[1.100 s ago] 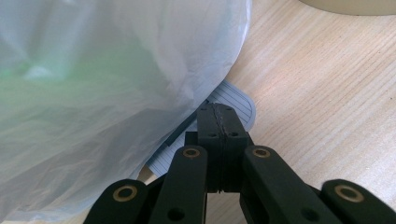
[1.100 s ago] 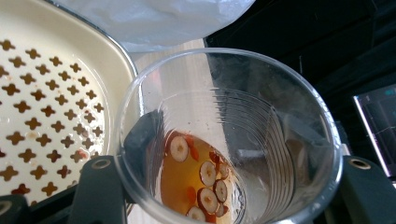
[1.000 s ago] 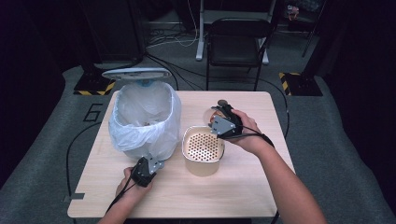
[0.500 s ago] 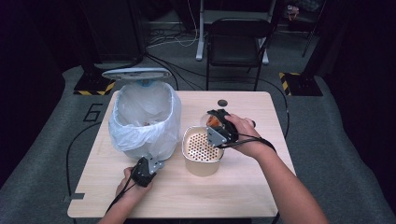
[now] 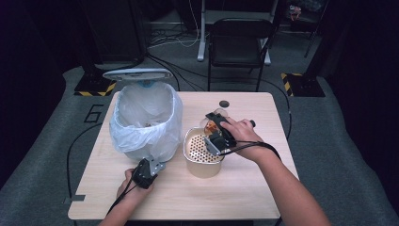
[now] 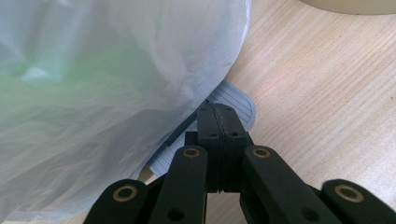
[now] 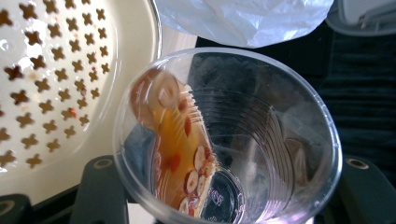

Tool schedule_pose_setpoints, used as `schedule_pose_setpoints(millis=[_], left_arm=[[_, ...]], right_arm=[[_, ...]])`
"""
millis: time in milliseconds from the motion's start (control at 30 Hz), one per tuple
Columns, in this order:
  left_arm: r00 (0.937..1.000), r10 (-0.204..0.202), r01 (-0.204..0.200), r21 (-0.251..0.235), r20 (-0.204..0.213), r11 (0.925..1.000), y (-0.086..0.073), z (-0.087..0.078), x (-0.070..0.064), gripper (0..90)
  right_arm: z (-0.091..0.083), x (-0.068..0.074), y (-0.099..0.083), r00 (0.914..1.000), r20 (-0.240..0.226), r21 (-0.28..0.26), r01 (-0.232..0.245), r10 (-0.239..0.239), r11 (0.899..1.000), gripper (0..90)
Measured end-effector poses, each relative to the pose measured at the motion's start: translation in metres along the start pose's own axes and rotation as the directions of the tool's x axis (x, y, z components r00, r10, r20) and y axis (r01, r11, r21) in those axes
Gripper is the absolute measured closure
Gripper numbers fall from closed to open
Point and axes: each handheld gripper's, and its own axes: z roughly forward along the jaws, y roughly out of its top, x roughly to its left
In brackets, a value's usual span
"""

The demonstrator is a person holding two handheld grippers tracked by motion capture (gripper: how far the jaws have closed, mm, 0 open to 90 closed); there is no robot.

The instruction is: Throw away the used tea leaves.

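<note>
My right gripper [image 5: 215, 129] is shut on a clear plastic cup [image 5: 211, 123], tilted over the beige perforated strainer pot [image 5: 190, 157] at mid table. In the right gripper view the cup [image 7: 280, 140] lies on its side between the jaws, and orange liquid with fruit slices [image 7: 182, 149] pools toward its rim beside the strainer's holes [image 7: 56, 84]. My left gripper [image 5: 148, 172] is shut with nothing in it, its tips [image 6: 219, 119] on the grey ribbed pedal [image 6: 240, 100] at the foot of the bagged bin [image 5: 146, 120].
The bin's lid [image 5: 137, 74] stands open at the back. Its white bag [image 6: 116, 70] bulges over the pedal. A small dark disc [image 5: 224, 103] lies on the table behind the cup. A black chair [image 5: 240, 40] stands beyond the table's far edge.
My right gripper has carried the cup left from the table's right side to above the strainer pot and tipped it. The left gripper has stayed at the pedal.
</note>
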Motion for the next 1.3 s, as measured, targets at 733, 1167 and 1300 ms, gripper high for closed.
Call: schedule_pose_setpoints(millis=[733,1167,1300], left_arm=[[1.0,0.0,0.0,0.0,-0.003,1.0,0.0,0.0,-0.001,89.8],[0.9999,0.002,-0.002,-0.001,-0.016,1.0,0.0,0.0,-0.001,89.8],[0.9999,0.004,-0.004,-0.001,-0.016,1.0,0.0,0.0,-0.001,89.8]], right_arm=[[0.004,0.024,0.012,0.8317,0.107,0.211,0.516,-0.545,0.83,38.6],[-0.001,0.031,0.012,0.8425,0.179,0.2,0.475,-0.508,0.857,38.4],[-0.001,0.03,0.012,0.8431,0.177,0.196,0.475,-0.508,0.858,38.4]])
